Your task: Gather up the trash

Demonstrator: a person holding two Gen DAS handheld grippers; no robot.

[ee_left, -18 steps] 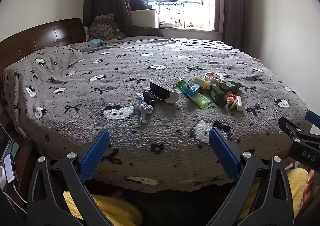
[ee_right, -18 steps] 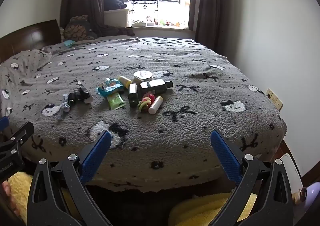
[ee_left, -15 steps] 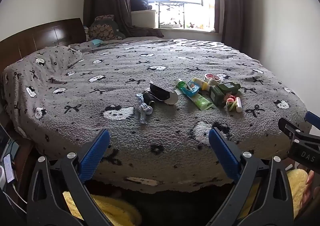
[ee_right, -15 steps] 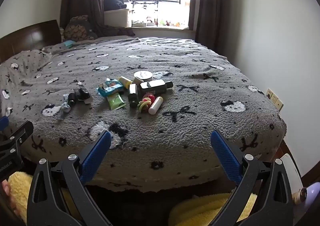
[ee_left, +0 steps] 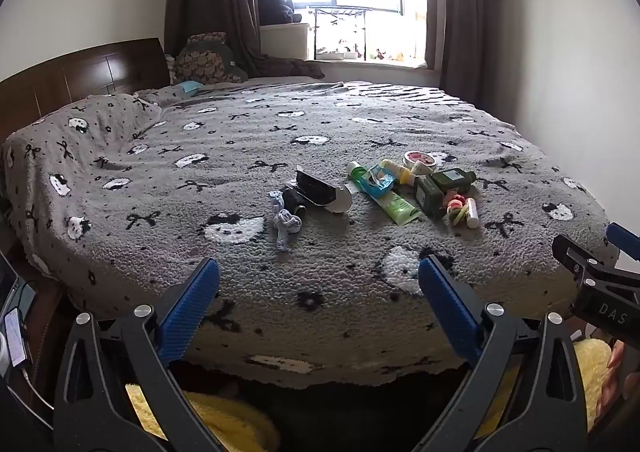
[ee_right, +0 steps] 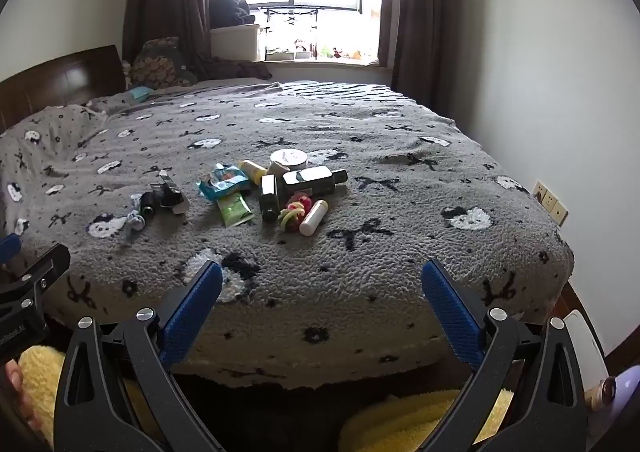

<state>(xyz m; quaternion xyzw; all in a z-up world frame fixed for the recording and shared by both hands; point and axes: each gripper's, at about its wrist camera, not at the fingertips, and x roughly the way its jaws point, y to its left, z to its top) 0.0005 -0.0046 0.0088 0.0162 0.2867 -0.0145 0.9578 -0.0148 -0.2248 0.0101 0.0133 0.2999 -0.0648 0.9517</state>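
Standing at the foot of the grey fleece-covered bed (ee_left: pixel 224 252), I hold my left gripper (ee_left: pixel 318 280) and right gripper (ee_right: pixel 322 282) low over its near edge, both tilted downward with jaws spread wide and nothing between them. The trash lies mid-bed, well ahead: a blue crinkled wrapper (ee_right: pixel 223 181), a green squeezed tube (ee_right: pixel 235 211), two dark green bottles (ee_right: pixel 310 180) and a round white jar (ee_right: pixel 289 159), its contents hidden.

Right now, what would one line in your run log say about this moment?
stage: approach, nothing picked | left gripper: open, empty | right gripper: open, empty | litter: green tube, blue wrapper, dark bottles on bed
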